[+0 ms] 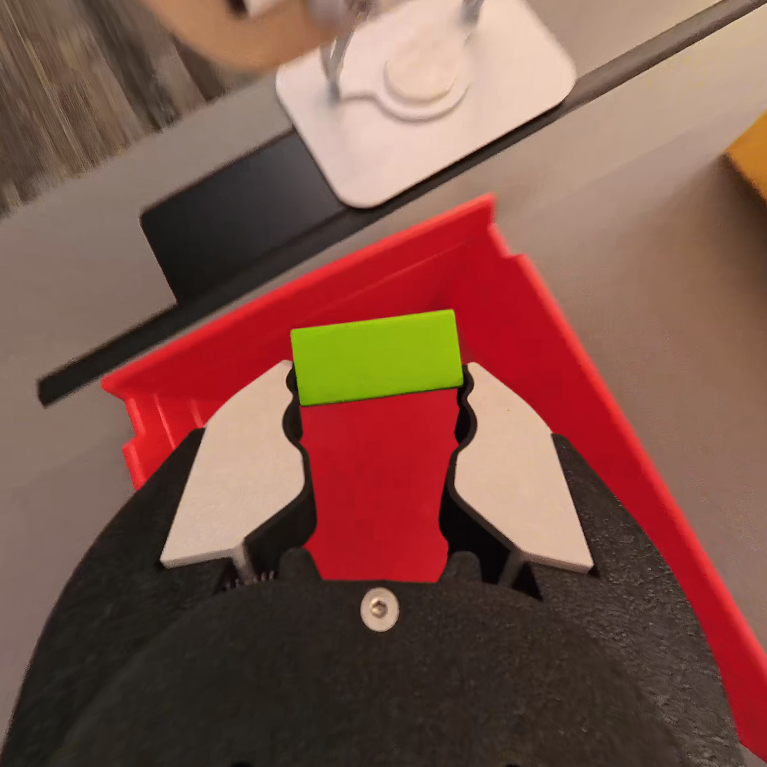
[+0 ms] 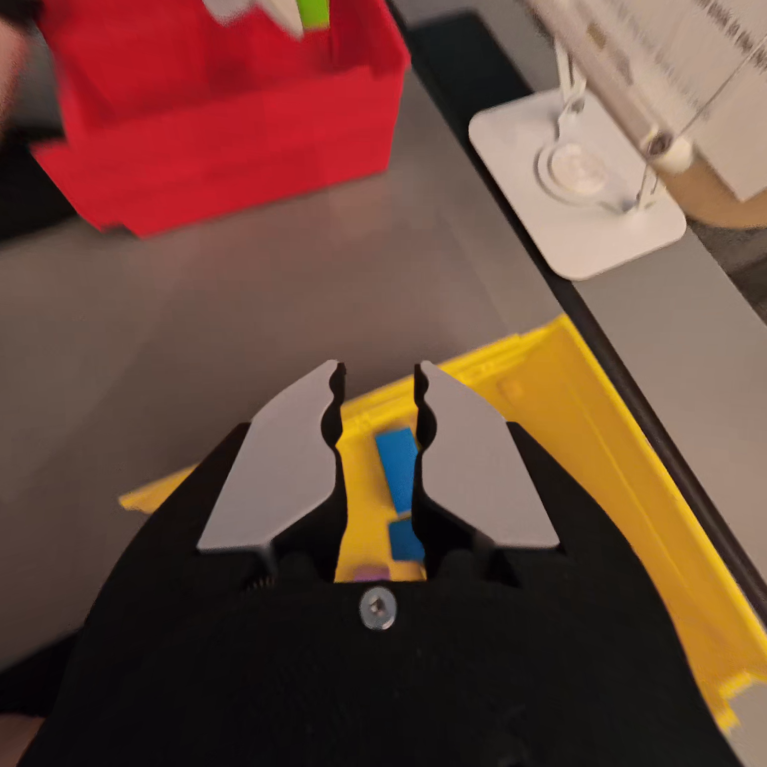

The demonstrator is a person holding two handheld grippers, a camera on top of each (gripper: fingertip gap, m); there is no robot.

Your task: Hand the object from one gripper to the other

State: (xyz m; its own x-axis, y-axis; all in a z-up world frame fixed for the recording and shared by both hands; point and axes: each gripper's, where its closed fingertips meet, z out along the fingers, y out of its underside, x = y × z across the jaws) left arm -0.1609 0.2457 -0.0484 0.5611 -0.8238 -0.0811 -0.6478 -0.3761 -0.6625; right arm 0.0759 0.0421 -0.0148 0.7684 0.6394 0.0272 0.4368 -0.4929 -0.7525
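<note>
Over the red bin [image 1: 539, 352], the left gripper [image 1: 377, 373] pinches a green block [image 1: 375, 357]; lower centre, right gripper [image 2: 379, 369] spread above yellow bin [image 2: 560, 436] holding blue blocks [image 2: 398, 469].

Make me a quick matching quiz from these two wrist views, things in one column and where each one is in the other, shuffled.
Things:
1. green block
2. blue pieces
3. right gripper
4. white stand base

Places:
A. open above the yellow bin
B. on the table's far edge
C. between the left gripper's fingertips, over the red bin
D. inside the yellow bin

Pairs: 1-C, 2-D, 3-A, 4-B
</note>
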